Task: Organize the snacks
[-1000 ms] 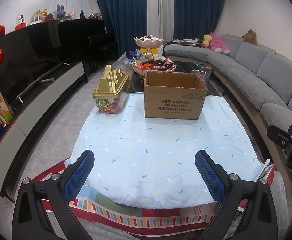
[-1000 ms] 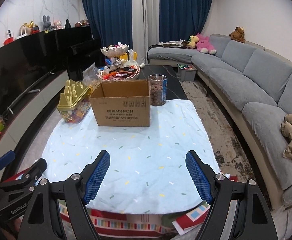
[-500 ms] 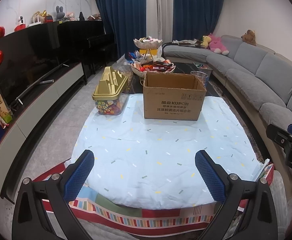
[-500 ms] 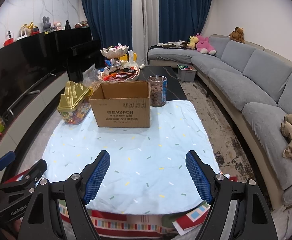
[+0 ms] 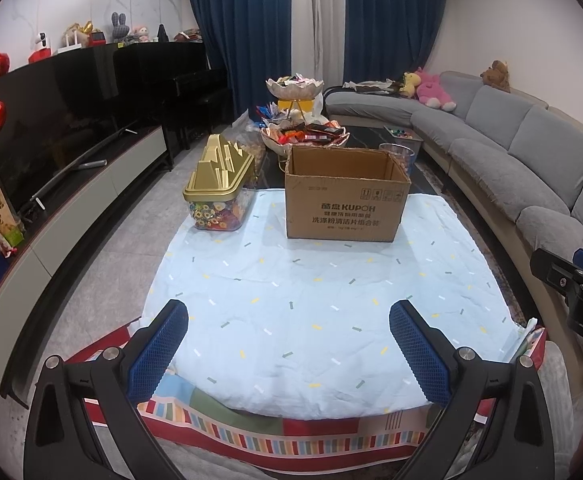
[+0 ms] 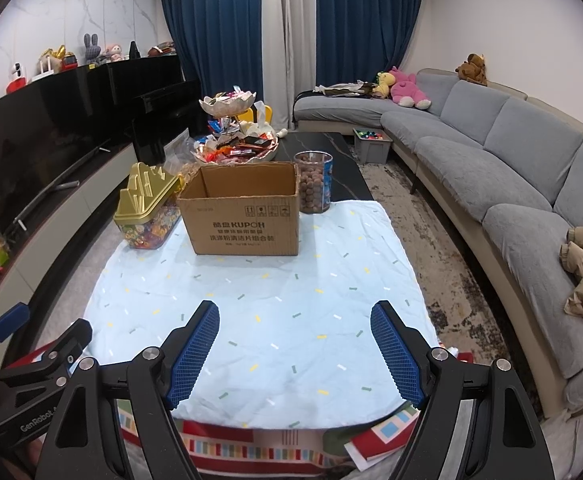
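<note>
Start of task: left gripper (image 5: 289, 344) and right gripper (image 6: 294, 350) fingers wide apart, empty, well short of cardboard box (image 6: 243, 216); next reach snacks beyond box.

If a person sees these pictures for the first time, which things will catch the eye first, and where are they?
The open cardboard box stands at the far middle of the light blue cloth. To its left sits the gold-lidded candy container; behind its right corner, the clear jar of brown snacks. In front, the left gripper and right gripper both hang open, holding nothing.
</note>
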Motion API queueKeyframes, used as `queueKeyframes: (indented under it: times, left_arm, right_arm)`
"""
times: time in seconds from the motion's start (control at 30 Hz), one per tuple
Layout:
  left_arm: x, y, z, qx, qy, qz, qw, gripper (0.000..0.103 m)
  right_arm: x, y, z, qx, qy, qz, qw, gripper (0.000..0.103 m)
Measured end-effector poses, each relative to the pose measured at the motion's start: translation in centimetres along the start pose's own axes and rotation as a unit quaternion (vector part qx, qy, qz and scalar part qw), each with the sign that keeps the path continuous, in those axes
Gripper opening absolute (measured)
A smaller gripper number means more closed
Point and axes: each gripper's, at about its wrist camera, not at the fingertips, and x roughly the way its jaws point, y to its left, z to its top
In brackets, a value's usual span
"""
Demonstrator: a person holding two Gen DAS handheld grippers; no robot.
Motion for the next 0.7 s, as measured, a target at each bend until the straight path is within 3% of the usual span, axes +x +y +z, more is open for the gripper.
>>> queueKeyframes:
  times: [0.7]
  left_arm:
    - [-0.1,-0.07,0.19,0.0,0.0,-0.002,1.0,0.103]
  right_arm:
    - [0.03,-0.02,-0.02,0.001,0.0,-0.001,1.0,0.079]
